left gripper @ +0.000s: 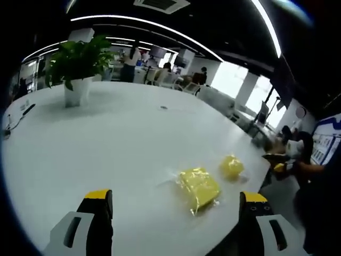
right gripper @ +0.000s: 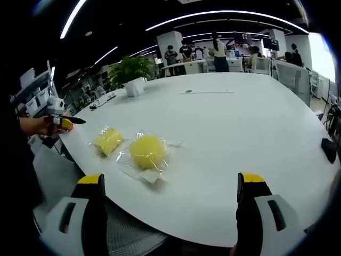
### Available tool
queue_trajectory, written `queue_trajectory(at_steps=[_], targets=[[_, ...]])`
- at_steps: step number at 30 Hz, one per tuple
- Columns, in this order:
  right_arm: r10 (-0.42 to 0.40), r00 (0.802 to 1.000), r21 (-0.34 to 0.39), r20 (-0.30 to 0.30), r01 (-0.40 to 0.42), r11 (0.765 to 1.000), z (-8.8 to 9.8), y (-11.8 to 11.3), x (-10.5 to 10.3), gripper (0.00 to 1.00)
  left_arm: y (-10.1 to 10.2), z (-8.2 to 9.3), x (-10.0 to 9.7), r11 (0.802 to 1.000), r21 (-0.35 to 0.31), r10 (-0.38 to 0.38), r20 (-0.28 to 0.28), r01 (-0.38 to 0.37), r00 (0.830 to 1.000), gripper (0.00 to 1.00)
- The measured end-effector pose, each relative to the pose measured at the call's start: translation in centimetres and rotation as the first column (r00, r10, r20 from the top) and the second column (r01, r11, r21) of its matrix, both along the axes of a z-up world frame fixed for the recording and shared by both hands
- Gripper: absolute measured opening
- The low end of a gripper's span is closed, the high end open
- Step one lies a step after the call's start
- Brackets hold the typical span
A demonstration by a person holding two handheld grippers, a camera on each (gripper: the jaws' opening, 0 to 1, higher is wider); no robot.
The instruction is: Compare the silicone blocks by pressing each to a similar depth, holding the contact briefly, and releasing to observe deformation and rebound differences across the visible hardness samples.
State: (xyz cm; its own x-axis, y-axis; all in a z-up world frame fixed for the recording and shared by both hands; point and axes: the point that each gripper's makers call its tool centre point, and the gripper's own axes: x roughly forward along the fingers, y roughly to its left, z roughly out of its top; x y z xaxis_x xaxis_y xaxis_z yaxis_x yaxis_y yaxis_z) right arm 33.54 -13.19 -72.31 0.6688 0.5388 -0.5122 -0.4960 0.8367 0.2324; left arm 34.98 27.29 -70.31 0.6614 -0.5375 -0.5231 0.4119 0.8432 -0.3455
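Lying near the table's point(left gripper: 106, 138) front edge: two yellow silicone blocks, each in clear wrap. Sitting closer to the edge's corner, the smaller block point(left gripper: 232, 166); beside it, a little apart, the larger block point(left gripper: 199, 186). Hovering over the edge with jaws wide apart, holding nothing: left gripper point(left gripper: 176, 205) and right gripper point(right gripper: 170, 186). Standing at the far side, a potted plant point(left gripper: 79, 66). Resting near the right edge, a dark object point(right gripper: 328, 149), possibly a mouse.
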Motion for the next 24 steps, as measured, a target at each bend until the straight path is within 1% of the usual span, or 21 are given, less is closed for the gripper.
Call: queue_trajectory(at_steps=[5,9,14,20,24], targets=[[-0.003,1.0,0.001,-0.001,0.003,1.0,-0.1,-0.1,0.1,0.96,0.2,0.2,0.5,1.0,0.0,0.004,0.008,-0.004,1.0,1.0],[-0.005,1.0,0.008,-0.005,0.005,1.0,-0.2,-0.2,0.0,0.96,0.1,0.4,0.6,1.0,-0.017,0.016,0.008,-0.016,1.0,1.0],[-0.011,1.0,0.016,-0.007,0.011,1.0,-0.2,-0.1,0.0,0.96,0.1,0.2,1.0,0.999,-0.031,0.028,-0.013,-0.028,1.0,1.0],[-0.006,1.0,0.02,-0.006,0.007,1.0,-0.2,0.3,0.1,0.96,-0.2,0.0,1.5,1.0,-0.028,0.014,-0.018,-0.014,1.0,1.0],[-0.007,1.0,0.024,-0.006,0.007,1.0,-0.1,0.3,0.1,0.96,-0.7,-0.2,1.9,0.999,-0.039,0.004,-0.022,-0.005,1.0,1.0]])
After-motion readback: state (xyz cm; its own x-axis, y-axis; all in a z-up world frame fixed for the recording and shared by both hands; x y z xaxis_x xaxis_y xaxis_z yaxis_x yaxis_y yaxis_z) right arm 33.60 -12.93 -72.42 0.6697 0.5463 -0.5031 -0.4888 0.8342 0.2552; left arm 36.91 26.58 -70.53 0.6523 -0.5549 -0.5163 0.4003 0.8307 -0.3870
